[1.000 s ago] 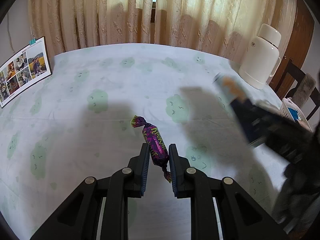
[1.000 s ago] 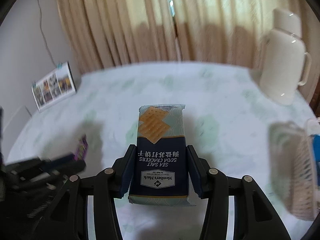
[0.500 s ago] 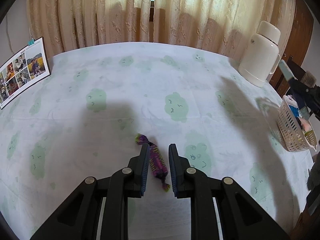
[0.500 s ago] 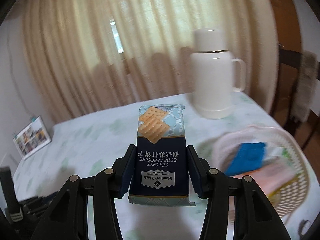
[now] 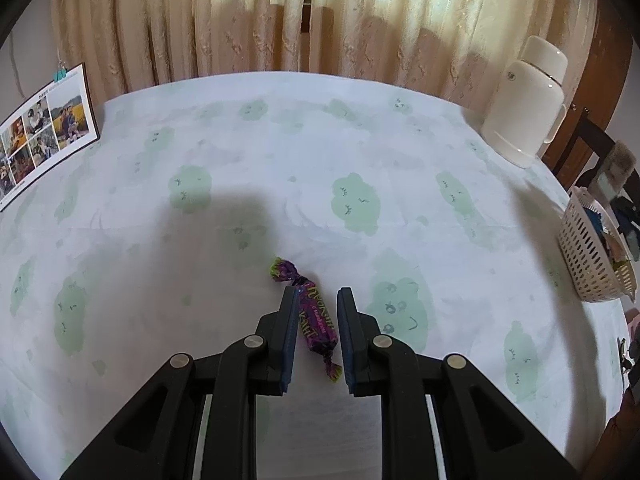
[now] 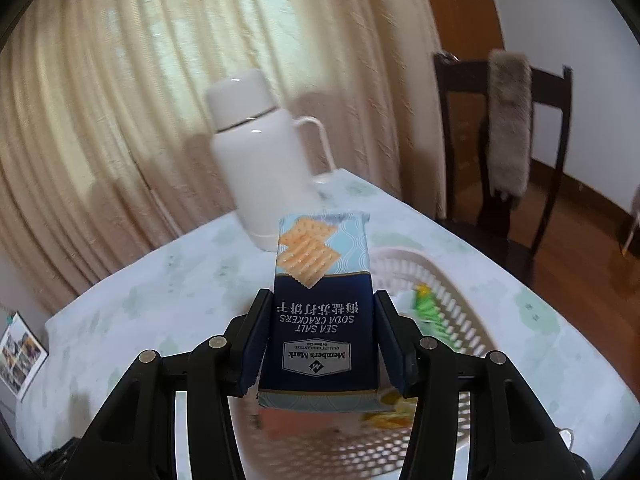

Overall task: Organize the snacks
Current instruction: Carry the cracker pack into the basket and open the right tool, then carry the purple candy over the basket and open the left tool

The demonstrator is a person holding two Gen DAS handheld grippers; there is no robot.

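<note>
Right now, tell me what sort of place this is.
Probably a dining room in a home: a table under a cloud-print cloth, a wooden chair beside it, curtains behind, and a white thermos jug.

My left wrist camera sits just behind its tongs (image 5: 318,300), looking steeply down and across the table (image 5: 280,152) toward the curtains (image 5: 240,20). My right one looks less steeply down along its own tongs (image 6: 318,308), close over the basket (image 6: 452,280). Both views share the white flask (image 5: 524,108) (image 6: 264,168), basket (image 5: 588,260), curtains (image 6: 100,100) and photo sheet (image 5: 40,128) (image 6: 20,352).
</note>
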